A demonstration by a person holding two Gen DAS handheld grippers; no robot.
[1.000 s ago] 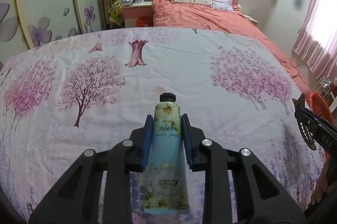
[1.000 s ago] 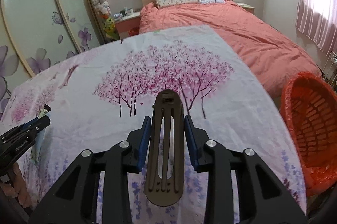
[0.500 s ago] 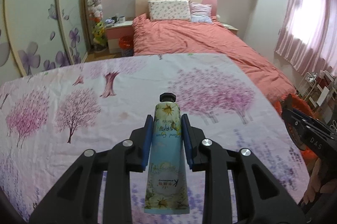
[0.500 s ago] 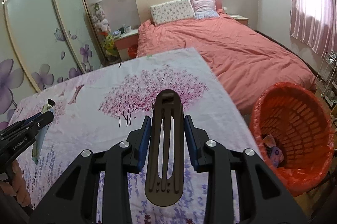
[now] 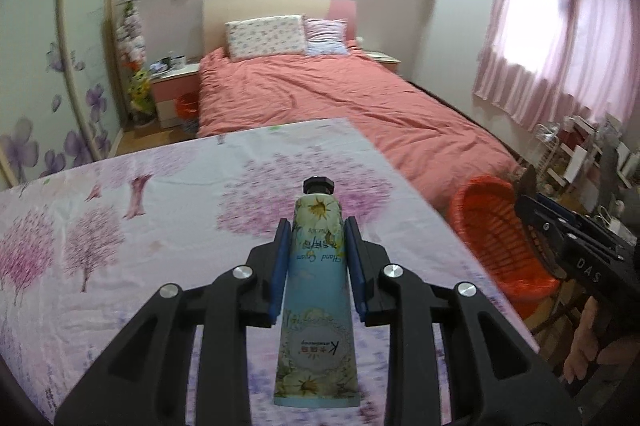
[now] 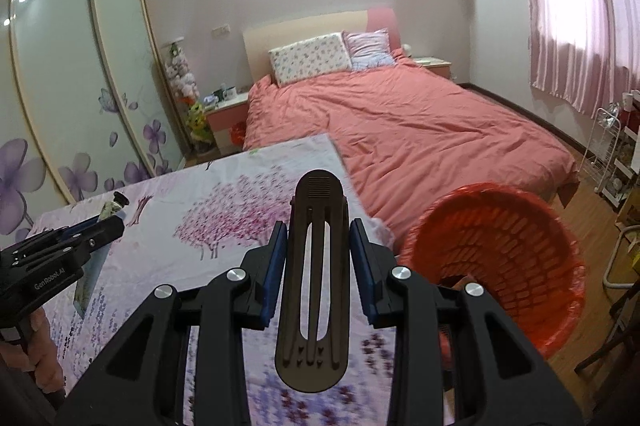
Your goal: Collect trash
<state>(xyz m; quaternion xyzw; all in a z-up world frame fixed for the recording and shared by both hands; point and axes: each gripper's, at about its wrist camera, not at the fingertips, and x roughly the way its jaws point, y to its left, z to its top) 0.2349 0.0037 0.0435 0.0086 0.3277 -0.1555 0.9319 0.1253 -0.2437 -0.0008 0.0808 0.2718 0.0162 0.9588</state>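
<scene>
Left tongs (image 5: 316,262) clenched on tube (image 5: 317,306), cap forward, lifted clear of tabletop (image 5: 120,209). Right tongs (image 6: 318,266) clenched on brown clip (image 6: 316,286), beside orange bin (image 6: 520,226); likely ready for dropping.

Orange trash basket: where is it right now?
The orange trash basket stands on the floor at lower right in the right wrist view, between the tablecloth's edge and the pink bed's foot.

Daylight glows through pink curtains (image 5: 560,37) right of hand-held gripper (image 5: 318,262), slightly blown out. Worktop print (image 6: 224,222) motion-smeared (held items sharp). Fisheye bends edges, dark corner vignette.
</scene>
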